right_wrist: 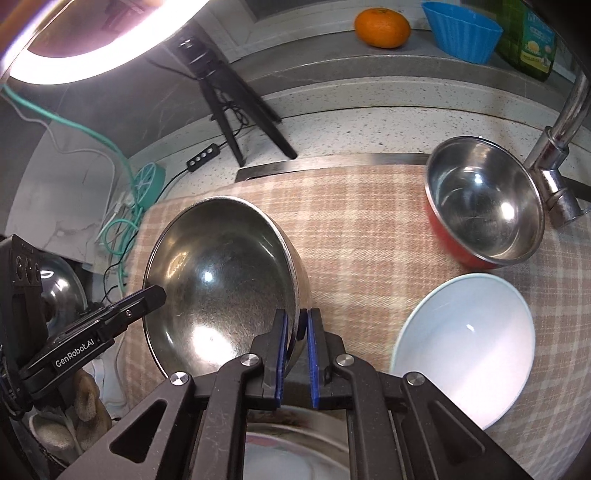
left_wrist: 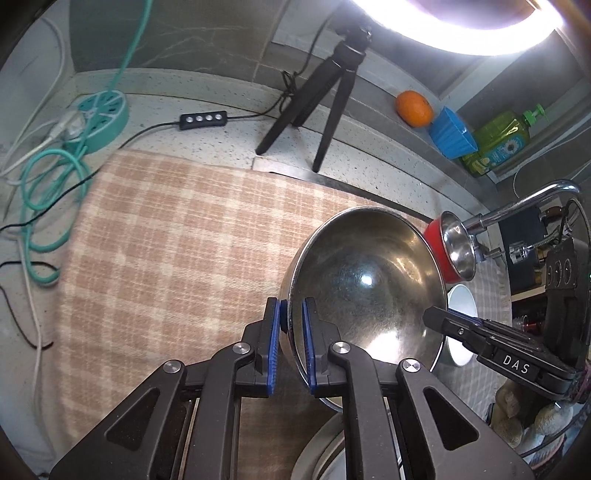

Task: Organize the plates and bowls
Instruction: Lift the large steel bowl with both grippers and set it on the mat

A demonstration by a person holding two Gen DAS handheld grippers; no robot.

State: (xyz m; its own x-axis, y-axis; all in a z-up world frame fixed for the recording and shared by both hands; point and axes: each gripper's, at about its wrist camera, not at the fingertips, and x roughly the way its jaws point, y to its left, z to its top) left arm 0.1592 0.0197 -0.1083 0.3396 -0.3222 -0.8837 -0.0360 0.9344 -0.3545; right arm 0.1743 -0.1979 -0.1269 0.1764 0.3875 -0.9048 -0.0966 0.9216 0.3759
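Fingers of both grippers — left gripper (left_wrist: pixel 291 332), right gripper (right_wrist: pixel 297 339) — pinch opposite rims of the large steel bowl (left_wrist: pixel 364 280), apparently lifted above the checked cloth (left_wrist: pixel 166 240). Transfer step; next, lowering calls for matched motion.

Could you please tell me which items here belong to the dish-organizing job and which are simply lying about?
Job: steel bowl, clamped at opposite rims by left gripper and right gripper; red bowl; white bowl.

Lying about: orange, blue cup, soap bottle, tripod, power strip.
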